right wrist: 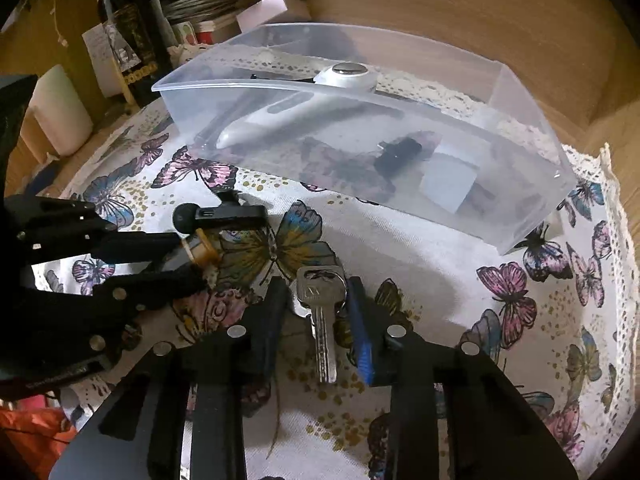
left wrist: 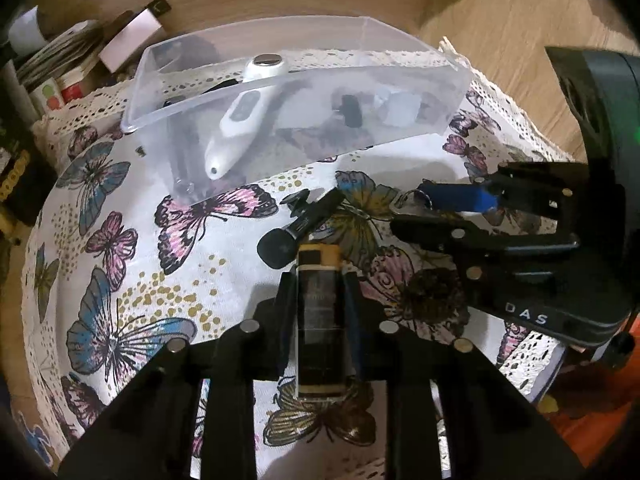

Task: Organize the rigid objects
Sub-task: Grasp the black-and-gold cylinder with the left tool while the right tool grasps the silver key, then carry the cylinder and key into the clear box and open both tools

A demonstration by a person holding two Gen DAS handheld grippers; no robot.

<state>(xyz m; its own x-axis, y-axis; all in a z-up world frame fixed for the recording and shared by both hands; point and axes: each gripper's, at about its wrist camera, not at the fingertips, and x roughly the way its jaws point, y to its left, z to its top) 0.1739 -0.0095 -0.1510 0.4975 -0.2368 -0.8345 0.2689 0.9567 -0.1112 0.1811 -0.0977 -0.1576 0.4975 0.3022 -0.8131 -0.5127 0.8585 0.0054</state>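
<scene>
Black and tan, the small bottle [left wrist: 320,320] lies lengthwise between the fingers of your left claw [left wrist: 319,280], which is clenched on its sides; that keeps the cap end pointing forward, toward the clear plastic bin [left wrist: 296,92], so it should drop in without turning. Your right claw [right wrist: 318,292] is closed around the key bunch [right wrist: 320,312], with the silver key's blade hanging back toward the camera and the ring pinched at the fingertips; from the left wrist view the same claw comes in from the right, near the bin's front wall.

Just ahead of the bottle, between it and the bin, a small black clip-on microphone [left wrist: 298,224] lies loose on the butterfly cloth [left wrist: 132,280] that covers the counter. It looks like the one piece not yet picked up.

Farther on, the bin sits on the cloth with its long side toward you. Inside it a white thermometer [left wrist: 240,116] leans against the left end with its round metal cap up at the rim, and a small black part and a pale block rest toward the right end. Since the sorted things are gathered there, both held items probably go in next.
</scene>
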